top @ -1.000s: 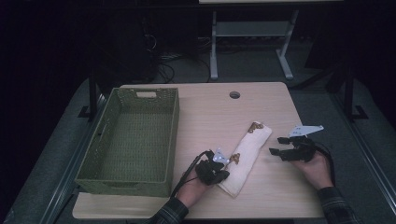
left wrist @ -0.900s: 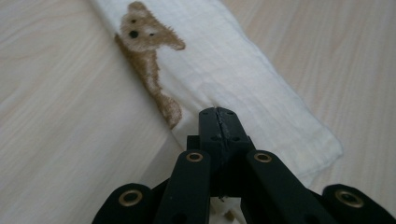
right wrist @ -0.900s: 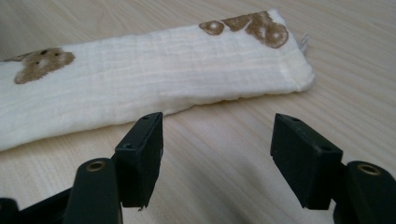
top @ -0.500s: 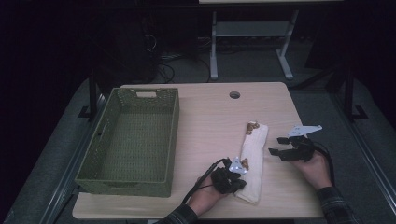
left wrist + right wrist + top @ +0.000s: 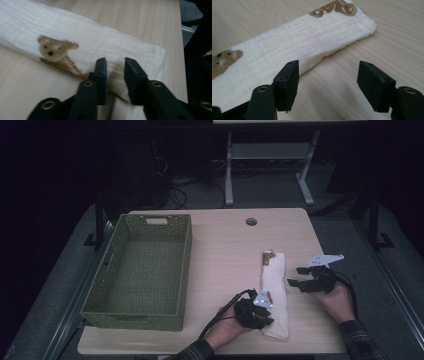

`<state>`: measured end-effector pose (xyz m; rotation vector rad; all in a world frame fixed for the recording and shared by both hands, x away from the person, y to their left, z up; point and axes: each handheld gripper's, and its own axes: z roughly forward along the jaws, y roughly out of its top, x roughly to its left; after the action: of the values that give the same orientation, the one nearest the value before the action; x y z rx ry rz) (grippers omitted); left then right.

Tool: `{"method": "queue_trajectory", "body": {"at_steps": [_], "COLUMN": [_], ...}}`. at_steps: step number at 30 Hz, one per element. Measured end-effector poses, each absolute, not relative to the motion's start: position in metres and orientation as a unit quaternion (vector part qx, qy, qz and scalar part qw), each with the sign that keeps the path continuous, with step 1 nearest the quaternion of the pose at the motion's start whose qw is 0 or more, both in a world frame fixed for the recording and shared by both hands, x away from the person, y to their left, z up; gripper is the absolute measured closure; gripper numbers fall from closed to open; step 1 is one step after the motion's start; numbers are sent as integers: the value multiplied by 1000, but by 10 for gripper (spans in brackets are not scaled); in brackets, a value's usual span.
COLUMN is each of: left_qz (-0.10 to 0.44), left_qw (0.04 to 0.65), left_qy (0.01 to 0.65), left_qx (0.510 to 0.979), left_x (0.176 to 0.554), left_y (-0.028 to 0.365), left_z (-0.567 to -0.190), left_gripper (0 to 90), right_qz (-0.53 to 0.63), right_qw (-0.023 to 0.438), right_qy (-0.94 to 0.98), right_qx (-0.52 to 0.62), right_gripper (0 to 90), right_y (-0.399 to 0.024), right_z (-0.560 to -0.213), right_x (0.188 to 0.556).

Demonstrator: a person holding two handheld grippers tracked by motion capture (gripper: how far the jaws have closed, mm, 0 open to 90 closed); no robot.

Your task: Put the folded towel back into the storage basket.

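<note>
**Dim room, bright tabletop**

I'm at a pale wooden table (image 5: 220, 245) with a round cable hole (image 5: 251, 221) near its far edge. Grey carpet (image 5: 345, 227) spreads around it. Beyond me, darkness: a white metal stand (image 5: 265, 170) on splayed feet, cables (image 5: 182, 195) tangled on the floor to its left, black frame legs (image 5: 372, 215) on my right.

**What our counter carries**

We see a pale wooden counter (image 5: 225, 245) with a round hole (image 5: 251, 221) near its far edge. On its left side sits a green woven basket (image 5: 142, 270). Toward the right lies a folded cream cloth (image 5: 276, 285) printed with brown bears, stretched lengthwise from near edge toward the middle, well apart from the basket.
</note>
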<state>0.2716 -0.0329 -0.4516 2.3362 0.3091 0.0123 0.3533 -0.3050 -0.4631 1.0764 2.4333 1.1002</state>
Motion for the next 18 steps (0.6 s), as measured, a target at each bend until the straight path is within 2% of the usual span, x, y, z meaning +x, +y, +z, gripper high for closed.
{"method": "queue_trajectory", "body": {"at_steps": [4,6,18], "left_qz": [9,9,6], "left_qw": [382,381,375], "left_qy": [89,72,19], "left_qx": [920,922,927], "left_x": [281,288,319], "left_y": [-34,-37,-53], "left_z": [-444,-441,-444], "left_gripper": [501,446,264], "right_qz": [379,380,378], "right_qw": [133,133,129], "right_qy": [839,838,839], "right_qx": [368,369,370], "right_gripper": [337,338,341], "right_y": [-306,-306,-307], "right_z": [-463,-463,-464], "right_x": [354,354,355]}}
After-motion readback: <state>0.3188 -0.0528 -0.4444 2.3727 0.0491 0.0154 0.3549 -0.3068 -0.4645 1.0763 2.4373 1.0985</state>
